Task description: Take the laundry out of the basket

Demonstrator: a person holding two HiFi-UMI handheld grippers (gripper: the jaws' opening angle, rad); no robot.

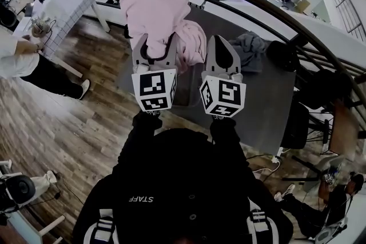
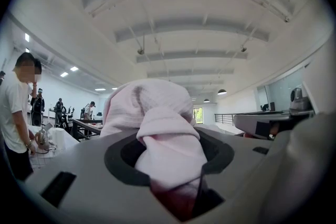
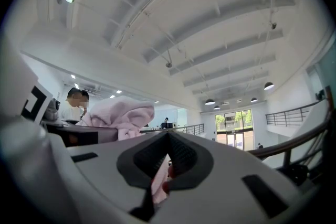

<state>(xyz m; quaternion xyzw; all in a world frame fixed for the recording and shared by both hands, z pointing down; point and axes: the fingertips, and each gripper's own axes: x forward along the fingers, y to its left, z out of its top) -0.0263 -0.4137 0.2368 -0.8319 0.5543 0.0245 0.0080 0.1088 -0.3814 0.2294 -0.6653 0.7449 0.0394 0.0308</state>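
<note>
At the far left of the head view, a person in a white top (image 1: 16, 60) stands on the wooden floor (image 1: 86, 123) beside a white table (image 1: 66, 3). The left gripper (image 1: 155, 43) is held out above the near edge of a grey table (image 1: 269, 103). Its 2 jaws are clamped on a thick bunch of a pink garment (image 1: 157, 8). In the left gripper view that bunch (image 2: 165, 139) fills the gap between the pads of the left gripper (image 2: 170, 165) and bulges up over them. The garment is lifted clear of the table top. Its bulk rises above the left gripper, and a fold drops between the 2 grippers. The right gripper (image 1: 222, 46) is level with the left one and just beside it. In the right gripper view the jaws of the right gripper (image 3: 167, 157) are nearly together, nipping a thin edge of the same pink cloth (image 3: 119, 113). Further right, a dark grey cloth (image 1: 250, 48) lies crumpled on the table. Beyond it runs a curved dark railing (image 1: 274, 8).
</note>
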